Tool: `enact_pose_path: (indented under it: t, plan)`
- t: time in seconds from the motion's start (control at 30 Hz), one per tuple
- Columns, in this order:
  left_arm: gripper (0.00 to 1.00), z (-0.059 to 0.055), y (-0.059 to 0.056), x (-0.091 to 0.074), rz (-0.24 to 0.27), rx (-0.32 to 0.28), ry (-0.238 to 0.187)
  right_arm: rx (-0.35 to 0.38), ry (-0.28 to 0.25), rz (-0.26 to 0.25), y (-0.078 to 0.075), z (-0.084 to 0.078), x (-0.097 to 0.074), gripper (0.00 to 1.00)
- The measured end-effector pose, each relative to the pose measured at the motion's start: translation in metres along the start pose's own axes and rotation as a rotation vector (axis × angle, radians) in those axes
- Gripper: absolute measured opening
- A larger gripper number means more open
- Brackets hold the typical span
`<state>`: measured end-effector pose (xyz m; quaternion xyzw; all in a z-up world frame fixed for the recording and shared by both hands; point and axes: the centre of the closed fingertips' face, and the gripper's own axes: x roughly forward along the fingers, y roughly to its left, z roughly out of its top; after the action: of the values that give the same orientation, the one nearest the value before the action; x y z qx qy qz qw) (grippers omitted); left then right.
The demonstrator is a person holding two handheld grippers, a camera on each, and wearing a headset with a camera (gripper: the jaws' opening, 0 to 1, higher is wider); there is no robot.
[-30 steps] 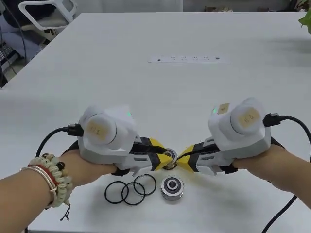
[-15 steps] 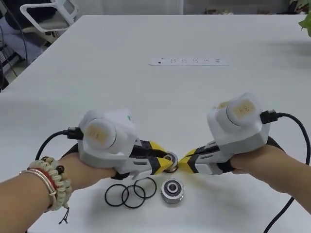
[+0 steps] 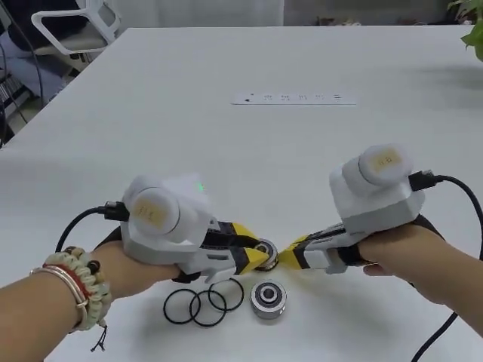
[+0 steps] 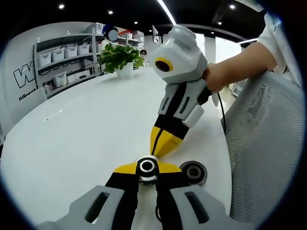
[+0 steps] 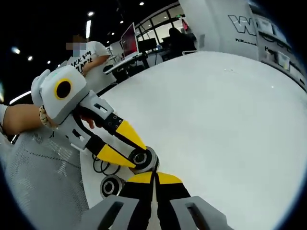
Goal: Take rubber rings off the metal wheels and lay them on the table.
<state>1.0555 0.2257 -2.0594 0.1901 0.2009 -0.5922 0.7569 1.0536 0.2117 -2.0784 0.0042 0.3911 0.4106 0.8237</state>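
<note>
Two tongs meet on one wheel

The left tongs point(image 4: 147, 168) are clamped on a small metal wheel point(image 3: 265, 253). One yellow-tipped jaw sits on either side of it, and the wheel's round face and dark hub are turned toward their own camera. The right tongs point(image 5: 153, 176) come at it from the opposite side. Their two jaws are pressed together and their tips are right at the wheel's rim. Whether they pinch a rubber band there cannot be made out. The wheel seems held just clear of the white table point(image 3: 302, 166).

Just beside the meeting tips, on the person's side, a second wheel point(image 3: 268, 296) lies flat on the table with its hub facing up. Next to it, toward the left tongs and partly under their body, three black rings point(image 3: 204, 303) lie on the table in an overlapping row.

A hand grips each pair of tongs, and a dark cable trails back from each. The wrist behind the left tongs wears beaded bracelets point(image 3: 75, 283).

Well beyond the tips, a white power strip point(image 3: 293, 97) lies across the table. Past the far edge on the left tongs' side stands a white chair point(image 3: 75, 23). On the right tongs' side, green leaves point(image 3: 472, 23) show at the corner. In the left gripper view, a potted plant point(image 4: 120, 55) and shelves of bins point(image 4: 62, 62) stand far behind the right tongs.
</note>
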Motion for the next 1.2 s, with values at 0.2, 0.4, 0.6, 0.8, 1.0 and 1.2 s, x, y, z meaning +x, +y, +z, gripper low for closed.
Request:
enact_pose_path:
  t: [0.2,0.4,0.6,0.8,1.0,1.2]
  plan:
    - [0.08,0.000,0.000,0.000,-0.001,-0.005,-0.007,0.030,-0.026,0.018,0.003,0.004,-0.002,0.00]
    - [0.08,-0.001,0.000,-0.001,0.000,-0.007,-0.012,0.142,-0.069,0.065,0.008,0.012,-0.006,0.00]
    - [0.08,-0.001,0.000,-0.002,0.003,0.000,-0.015,0.127,-0.049,0.057,0.011,0.012,-0.004,0.00]
    - [0.08,-0.001,0.000,-0.002,0.003,-0.001,-0.022,0.087,-0.041,0.045,0.013,0.014,-0.003,0.00]
    - [0.08,-0.001,0.000,-0.002,0.004,-0.001,-0.023,0.085,-0.041,0.048,0.014,0.015,-0.003,0.00]
    - [0.08,-0.001,0.000,-0.002,0.004,-0.003,-0.025,0.059,-0.041,0.048,0.015,0.016,-0.002,0.00]
